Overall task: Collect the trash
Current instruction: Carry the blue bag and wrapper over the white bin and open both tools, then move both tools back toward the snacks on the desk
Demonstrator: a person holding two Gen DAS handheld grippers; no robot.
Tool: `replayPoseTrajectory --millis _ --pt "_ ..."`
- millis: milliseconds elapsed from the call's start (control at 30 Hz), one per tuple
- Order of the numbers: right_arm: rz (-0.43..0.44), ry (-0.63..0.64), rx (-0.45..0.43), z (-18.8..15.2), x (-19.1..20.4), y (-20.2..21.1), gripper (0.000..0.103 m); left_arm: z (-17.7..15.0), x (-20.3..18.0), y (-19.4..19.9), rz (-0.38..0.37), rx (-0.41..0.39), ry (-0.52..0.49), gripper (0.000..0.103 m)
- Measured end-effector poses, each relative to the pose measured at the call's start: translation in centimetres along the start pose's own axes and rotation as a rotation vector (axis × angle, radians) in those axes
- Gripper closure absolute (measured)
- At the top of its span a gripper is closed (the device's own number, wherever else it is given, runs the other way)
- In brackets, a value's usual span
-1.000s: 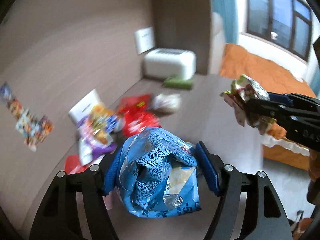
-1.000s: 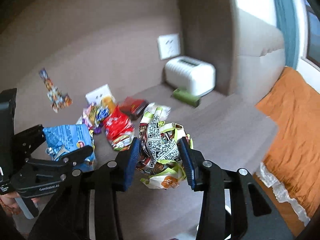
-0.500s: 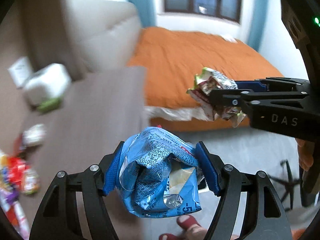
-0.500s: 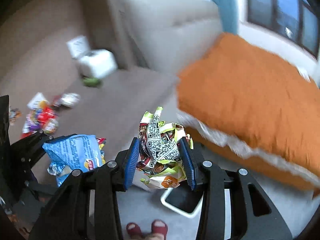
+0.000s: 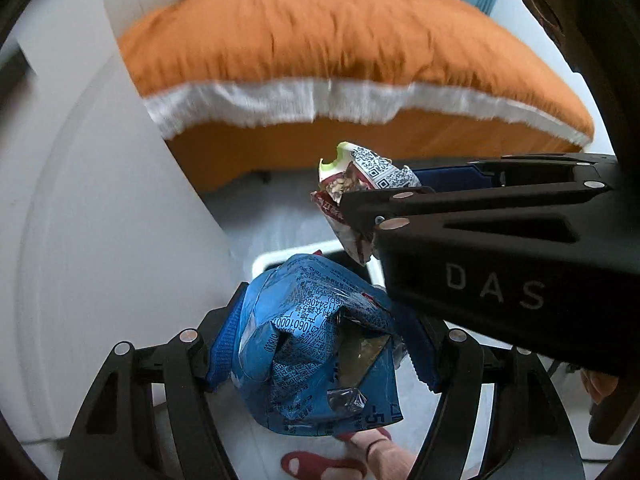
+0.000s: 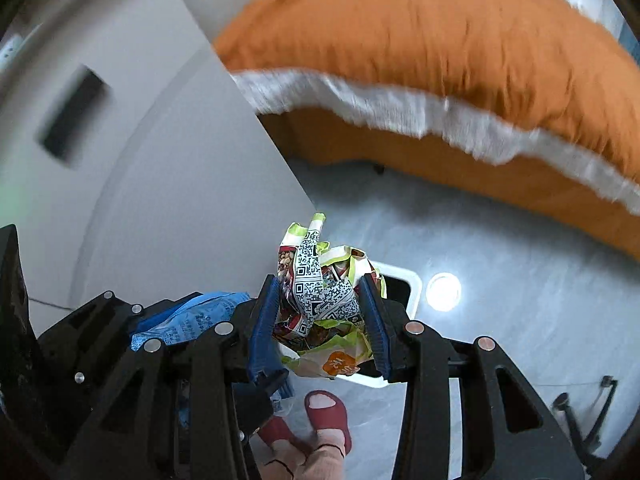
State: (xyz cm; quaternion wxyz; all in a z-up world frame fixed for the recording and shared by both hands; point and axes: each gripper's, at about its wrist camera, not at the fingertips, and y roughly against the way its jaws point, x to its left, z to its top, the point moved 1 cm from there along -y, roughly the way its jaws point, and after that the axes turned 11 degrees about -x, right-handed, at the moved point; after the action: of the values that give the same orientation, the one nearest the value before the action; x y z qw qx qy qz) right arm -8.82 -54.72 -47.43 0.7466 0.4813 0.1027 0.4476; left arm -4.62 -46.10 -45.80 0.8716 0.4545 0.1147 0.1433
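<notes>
My left gripper [image 5: 320, 344] is clamped on a crumpled blue snack bag [image 5: 316, 356], blue pads pressing into both of its sides, the printed foil bulging out between them. My right gripper [image 6: 322, 320] is squeezed around a wadded green-and-white wrapper [image 6: 320, 304] with a QR code on it, an orange patch showing at its lower edge. Both are up in the air, and I'm looking down past them at the floor.

From the left wrist, the right gripper crosses in from the right side, just above and beside the blue bag, the wrapper poking out of its tip. From the right wrist, the blue bag sits low on the left, right next to my own fingers, so the two loads are close together.

Below them is a white-rimmed bin [image 6: 412, 284] with a dark inside, standing on the pale grey floor [image 6: 500, 264]. The wrapper hangs over its near edge in the right view; the blue bag covers part of its rim in the left view.

My red slippers [image 6: 328, 412] are at the bottom. An orange bed [image 5: 344, 40] with a white fringe runs across the top, and a white cabinet panel [image 5: 108, 216] fills the left.
</notes>
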Motion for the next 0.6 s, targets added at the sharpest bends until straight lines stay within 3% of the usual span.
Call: replayPoseTrajectory --millis 67,100,133,200,400,600 --pt "0.007 -0.008 0.030 -1.3 -1.0 -2.9 0.060 -1.7 0.8 -3.0 -0.015 0.019 0.024 0.032" --pt "0.011 -0.009 0.050 -1.9 -1.4 -4.1 0.056 -2.6 0.9 -3.7 -0.026 0.026 0.039 0.026" --pt "0.010 -0.005 0.068 -2.5 -1.7 -5.3 0.041 -3.4 1.4 -5.1 -0.036 0.033 0.055 0.010" --pt "-0.016 0.010 0.064 -3.8 -2.4 -7.2 0.007 -4.6 2.0 -7.2 -0.015 0.040 0.072 0.005" --pt "-0.041 0.022 0.097 -5.7 -3.5 -9.5 0.005 -6.9 3.5 -10.1 0.005 0.078 0.128 0.005" --pt "-0.050 0.019 0.082 -4.5 -3.3 -8.2 0.005 -6.0 3.8 -9.1 0.030 0.075 0.142 0.005"
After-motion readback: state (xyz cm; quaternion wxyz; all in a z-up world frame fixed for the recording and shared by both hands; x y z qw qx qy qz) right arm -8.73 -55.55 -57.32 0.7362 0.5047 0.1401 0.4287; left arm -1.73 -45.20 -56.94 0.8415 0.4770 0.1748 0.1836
